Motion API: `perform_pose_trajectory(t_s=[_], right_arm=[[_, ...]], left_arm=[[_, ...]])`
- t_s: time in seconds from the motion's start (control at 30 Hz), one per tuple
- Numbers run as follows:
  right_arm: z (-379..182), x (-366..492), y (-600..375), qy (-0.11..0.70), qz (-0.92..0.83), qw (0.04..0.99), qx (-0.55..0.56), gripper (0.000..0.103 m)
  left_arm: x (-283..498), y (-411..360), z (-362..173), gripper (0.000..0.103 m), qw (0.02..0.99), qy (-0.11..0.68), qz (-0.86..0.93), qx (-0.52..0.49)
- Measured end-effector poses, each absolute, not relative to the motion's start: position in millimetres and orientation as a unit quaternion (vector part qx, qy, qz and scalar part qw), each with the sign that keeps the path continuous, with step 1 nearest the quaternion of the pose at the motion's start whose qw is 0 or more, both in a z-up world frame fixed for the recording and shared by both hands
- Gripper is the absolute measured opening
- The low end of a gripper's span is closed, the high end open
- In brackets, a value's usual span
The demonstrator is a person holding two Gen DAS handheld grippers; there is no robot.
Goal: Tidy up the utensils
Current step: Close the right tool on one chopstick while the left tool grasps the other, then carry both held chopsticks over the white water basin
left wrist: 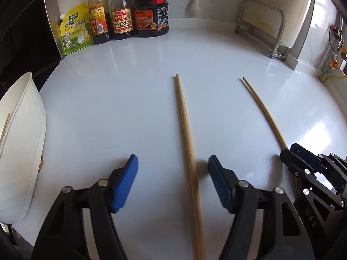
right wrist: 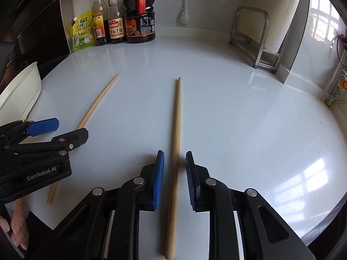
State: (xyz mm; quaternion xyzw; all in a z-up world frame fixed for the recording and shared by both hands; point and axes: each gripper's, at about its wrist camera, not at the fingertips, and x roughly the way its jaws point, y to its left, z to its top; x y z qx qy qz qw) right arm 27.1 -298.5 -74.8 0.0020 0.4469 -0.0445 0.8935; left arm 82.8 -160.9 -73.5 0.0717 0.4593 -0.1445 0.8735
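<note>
Two wooden chopsticks lie apart on the white counter. In the left wrist view one chopstick point(left wrist: 187, 151) runs between the open blue pads of my left gripper point(left wrist: 173, 173), nearer the right pad. The other chopstick point(left wrist: 264, 112) lies to the right, its near end under my right gripper point(left wrist: 303, 158). In the right wrist view that chopstick point(right wrist: 176, 140) lies between the pads of my right gripper point(right wrist: 174, 169), which is partly open and not touching it. The left chopstick point(right wrist: 95, 106) passes under my left gripper point(right wrist: 63, 130). A white container point(left wrist: 19, 151) stands at the left edge.
Sauce bottles point(left wrist: 121, 10) and a yellow seasoning pouch point(left wrist: 76, 30) stand at the back left against the wall. A metal rack point(left wrist: 266, 26) stands at the back right. A brush point(right wrist: 185, 10) hangs on the wall. The counter edge curves close on the right.
</note>
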Motion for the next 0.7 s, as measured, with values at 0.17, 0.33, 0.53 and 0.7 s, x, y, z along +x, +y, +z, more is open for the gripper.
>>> perform_pose_trajectory(t_s=[0.17,0.33,0.53,0.7], right_arm=[[-75,27,-292,0.449,-0.037,0.893,-0.011,0.007],[-73,25,-301,0.447,-0.029,0.893,0.032,0.006],[-68,22,-303,0.448,-0.017,0.890,0.084,0.006],[-50,19,-283,0.426,-0.004,0.898,0.105,0.006]], left_arm=[[75,-165,-71,0.009,0.869,0.460,-0.170,0.072],[69,-153,-70,0.008,0.859,0.477,-0.180,0.053],[60,-129,-61,0.007,0.854,0.485,-0.187,0.023],[55,-101,-35,0.007,0.867,0.464,-0.184,0.000]])
